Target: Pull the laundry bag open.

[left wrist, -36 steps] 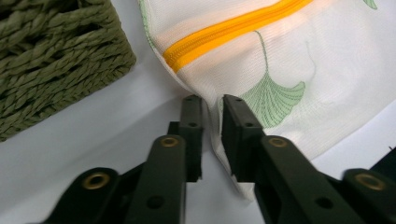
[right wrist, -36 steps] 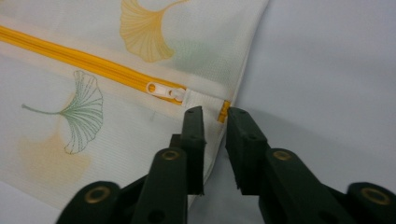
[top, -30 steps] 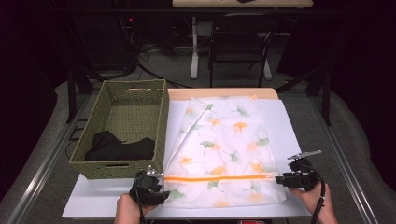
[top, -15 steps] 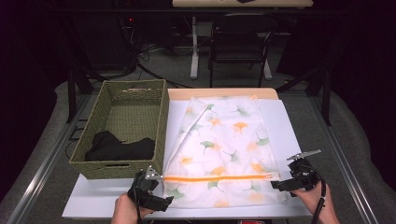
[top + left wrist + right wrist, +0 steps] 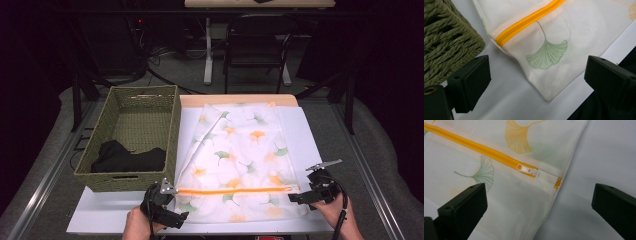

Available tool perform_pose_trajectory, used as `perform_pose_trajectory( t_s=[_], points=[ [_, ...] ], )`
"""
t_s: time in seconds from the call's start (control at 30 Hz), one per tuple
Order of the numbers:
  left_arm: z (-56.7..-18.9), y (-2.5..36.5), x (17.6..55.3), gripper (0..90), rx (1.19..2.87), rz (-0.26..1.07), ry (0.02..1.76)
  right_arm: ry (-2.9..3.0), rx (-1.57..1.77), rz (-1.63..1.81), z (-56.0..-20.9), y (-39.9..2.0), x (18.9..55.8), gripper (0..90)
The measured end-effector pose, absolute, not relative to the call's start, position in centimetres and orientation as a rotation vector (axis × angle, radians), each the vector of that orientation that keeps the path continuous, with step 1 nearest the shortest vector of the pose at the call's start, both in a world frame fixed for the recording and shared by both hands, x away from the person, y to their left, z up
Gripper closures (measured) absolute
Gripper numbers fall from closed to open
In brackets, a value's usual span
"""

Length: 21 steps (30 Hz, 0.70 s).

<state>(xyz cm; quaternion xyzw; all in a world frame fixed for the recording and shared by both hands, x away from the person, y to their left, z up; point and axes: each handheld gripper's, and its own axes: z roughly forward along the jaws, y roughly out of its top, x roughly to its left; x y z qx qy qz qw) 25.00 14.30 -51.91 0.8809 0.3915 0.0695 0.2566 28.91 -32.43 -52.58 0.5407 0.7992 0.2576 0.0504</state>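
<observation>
**Both grippers open over the zipped laundry bag; nothing held**

Left gripper: its jaws have just been opening and now stand wide. In the left gripper view a near corner of the mesh laundry bag lies between and just ahead of the two fingers, flat on the white table sheet. Neither pad touches the fabric. The left end of the orange zipper sits beyond the fingertips, towards the left finger. The woven basket stands just beyond and outside the left finger, close to the bag's edge.

Right gripper: its jaws have just been opening and are spread fully. In the right gripper view the bag's other near corner lies between the fingers, nearer the left one. The white zipper pull rests ahead of the fingertips, at the right end of the zipper, the zipper closed along the length shown. No pad touches bag or pull.

High view: the bag lies spread flat on the sheet, lengthways away from the person, with the zipper running across between the two grippers. The basket sits beside the bag, beyond the left gripper, with a dark garment in its near end.
</observation>
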Motion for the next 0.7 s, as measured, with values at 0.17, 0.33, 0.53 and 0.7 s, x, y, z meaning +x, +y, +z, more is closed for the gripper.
perform_pose_trajectory(
  t_s=[0.17,0.33,0.53,0.7],
  points=[
    [-52.0,14.3,25.0,3.7,2.396,0.197,1.060,2.439,1.651,0.794,-52.6,-32.5,29.2,0.0],
    [-52.1,14.2,25.1,2.7,2.397,0.187,1.063,2.439,1.664,0.810,-52.7,-32.6,29.4,0.0],
    [-52.2,14.0,25.2,2.7,2.400,0.184,1.060,2.401,1.680,0.871,-52.8,-33.2,29.8,14.1],
    [-52.4,13.7,25.3,4.4,2.414,0.177,1.050,2.357,1.725,0.901,-53.1,-33.7,30.1,31.3]
  ],
)
